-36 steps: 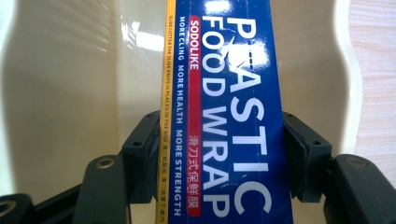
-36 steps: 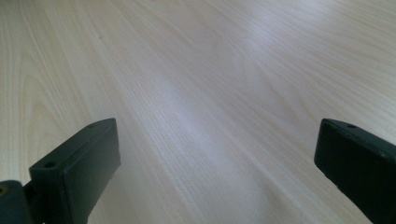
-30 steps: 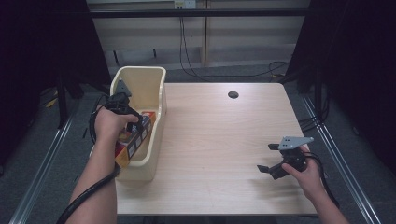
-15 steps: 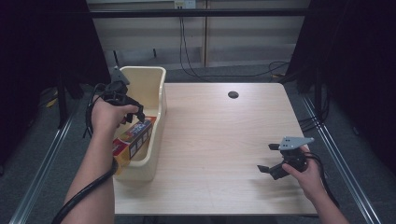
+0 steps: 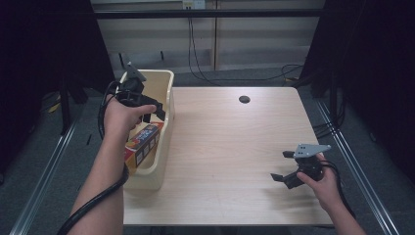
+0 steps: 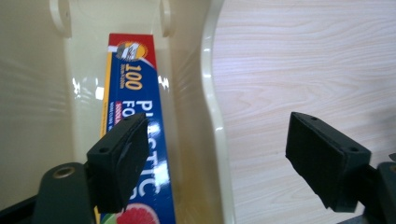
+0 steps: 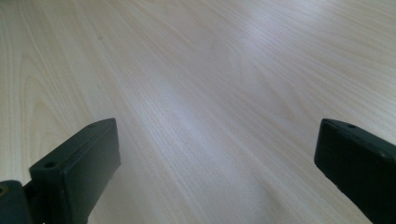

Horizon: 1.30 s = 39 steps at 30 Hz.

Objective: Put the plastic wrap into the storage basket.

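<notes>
A cream plastic bin [image 5: 145,178] stands along the table's left edge. In it lies a long blue and red box of plastic food wrap [image 5: 146,140], tilted against the wall. My left gripper [image 5: 152,113] hovers open above the bin's middle, clear of the box. In the left gripper view the box [image 6: 135,116] lies below the left jaw, the bin's rim [image 6: 211,93] runs between the jaws, and my left gripper [image 6: 217,140] holds nothing. My right gripper [image 5: 282,166] rests open near the table's front right. It [image 7: 215,154] looks at bare wood.
The light wooden table [image 5: 235,142] has a dark round cable hole [image 5: 244,99] near its far edge. Cables trail from both grippers. Dark floor and metal rails flank the table on both sides.
My left gripper has lifted and drawn toward the bin's far end, away from the box, which stays in the bin. The right gripper has not moved.
</notes>
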Each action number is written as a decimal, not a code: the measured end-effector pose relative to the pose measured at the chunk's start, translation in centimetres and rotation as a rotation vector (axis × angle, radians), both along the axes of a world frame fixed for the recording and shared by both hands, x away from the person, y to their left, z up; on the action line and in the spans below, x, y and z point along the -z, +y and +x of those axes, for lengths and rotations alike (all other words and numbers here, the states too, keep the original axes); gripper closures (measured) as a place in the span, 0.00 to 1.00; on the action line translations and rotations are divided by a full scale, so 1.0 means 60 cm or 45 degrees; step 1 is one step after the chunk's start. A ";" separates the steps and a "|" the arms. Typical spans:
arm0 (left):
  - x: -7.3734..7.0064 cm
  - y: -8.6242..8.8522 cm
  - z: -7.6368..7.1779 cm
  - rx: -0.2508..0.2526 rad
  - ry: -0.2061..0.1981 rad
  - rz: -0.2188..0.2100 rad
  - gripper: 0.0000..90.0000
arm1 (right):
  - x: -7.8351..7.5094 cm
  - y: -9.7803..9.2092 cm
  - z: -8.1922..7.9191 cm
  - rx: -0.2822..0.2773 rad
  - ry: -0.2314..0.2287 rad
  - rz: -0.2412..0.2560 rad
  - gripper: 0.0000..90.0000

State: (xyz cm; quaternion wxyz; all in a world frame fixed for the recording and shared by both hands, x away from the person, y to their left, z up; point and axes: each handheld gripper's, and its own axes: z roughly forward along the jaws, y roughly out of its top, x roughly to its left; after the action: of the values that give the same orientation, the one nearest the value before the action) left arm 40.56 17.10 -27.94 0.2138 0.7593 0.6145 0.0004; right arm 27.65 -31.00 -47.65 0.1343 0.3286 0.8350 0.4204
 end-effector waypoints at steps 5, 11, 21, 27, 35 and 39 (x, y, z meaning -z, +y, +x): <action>-0.003 -0.019 -0.001 0.038 -0.037 -0.018 0.18 | 0.000 0.000 0.000 0.004 -0.007 0.004 0.00; -0.005 -0.042 -0.002 0.080 -0.078 -0.049 0.16 | 0.000 0.001 0.000 0.001 -0.003 0.004 0.00; -0.004 -0.077 -0.004 0.165 -0.112 -0.077 0.13 | 0.000 0.001 0.000 -0.004 0.000 0.004 0.00; -0.003 -0.098 -0.008 0.210 -0.135 -0.082 0.12 | 0.000 0.001 0.000 -0.003 -0.001 0.003 0.00; 0.008 -0.120 -0.011 0.264 -0.147 -0.097 0.11 | 0.000 0.001 0.000 -0.006 -0.001 0.005 0.00; 0.016 -0.129 -0.012 0.286 -0.155 -0.110 0.11 | 0.000 0.001 0.000 -0.008 -0.001 0.005 0.00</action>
State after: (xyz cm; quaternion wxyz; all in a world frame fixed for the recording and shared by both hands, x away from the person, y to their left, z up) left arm 39.84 9.38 -28.87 0.2818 0.8121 0.5110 -0.0040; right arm 27.63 -30.95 -47.66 0.1329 0.3261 0.8352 0.4225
